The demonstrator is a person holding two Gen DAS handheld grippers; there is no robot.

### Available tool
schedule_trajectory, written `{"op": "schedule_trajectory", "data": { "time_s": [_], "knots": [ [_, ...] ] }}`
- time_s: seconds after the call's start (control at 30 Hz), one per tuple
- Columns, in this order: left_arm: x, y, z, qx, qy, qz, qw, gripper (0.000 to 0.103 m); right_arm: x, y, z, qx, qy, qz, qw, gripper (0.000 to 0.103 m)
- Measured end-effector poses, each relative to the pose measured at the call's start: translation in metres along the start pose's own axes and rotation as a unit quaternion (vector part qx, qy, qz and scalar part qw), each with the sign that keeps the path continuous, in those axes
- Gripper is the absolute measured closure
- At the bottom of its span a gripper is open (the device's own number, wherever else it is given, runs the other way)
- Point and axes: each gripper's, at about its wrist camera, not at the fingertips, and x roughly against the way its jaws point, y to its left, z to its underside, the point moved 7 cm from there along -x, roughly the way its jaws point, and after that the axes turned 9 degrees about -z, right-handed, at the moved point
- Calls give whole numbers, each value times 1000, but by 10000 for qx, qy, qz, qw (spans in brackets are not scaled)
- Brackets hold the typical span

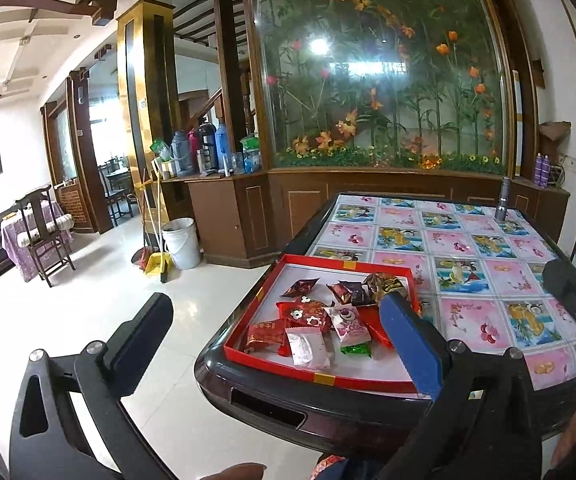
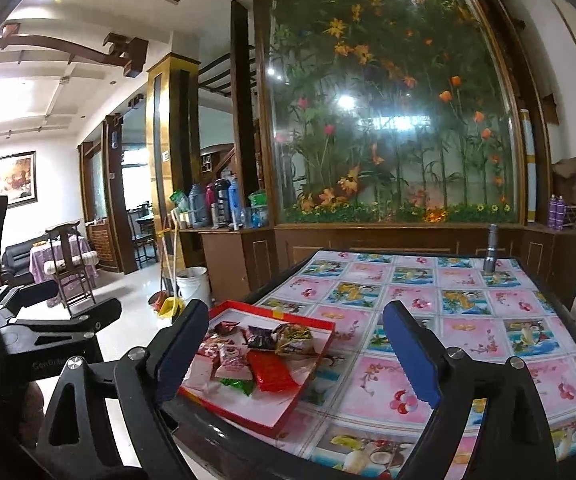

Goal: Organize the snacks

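Observation:
A red shallow tray [image 1: 248, 308] sits at the near left corner of the table and holds several wrapped snacks [image 1: 319, 320]. It also shows in the right wrist view [image 2: 319, 328], with the snacks [image 2: 264, 352] piled in it. My left gripper [image 1: 276, 344] is open and empty, held in front of the table's near edge, its right finger over the tray's right side. My right gripper [image 2: 299, 356] is open and empty, above the near edge of the table, with the tray between and behind its fingers. The right gripper's body also shows in the left wrist view [image 1: 575, 292].
The table [image 2: 467, 312] has a pink and blue patterned cover. A grey flashlight [image 2: 491, 248] stands at its far right. Behind is a glass flower display [image 2: 387, 100] on a wooden cabinet. A white bucket [image 1: 182, 242] and brooms stand on the floor at left.

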Motion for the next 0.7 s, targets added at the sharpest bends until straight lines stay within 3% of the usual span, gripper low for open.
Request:
{"op": "schedule_trajectory", "data": {
  "time_s": [0.3,0.7],
  "knots": [
    [4,6,1,11,-127,32,9999,0,-3,27,8,478,-1,-44,9988,13],
    [12,5,-3,52,-318,119,9994,0,-2,28,8,480,-31,-74,9988,13]
  ]
}}
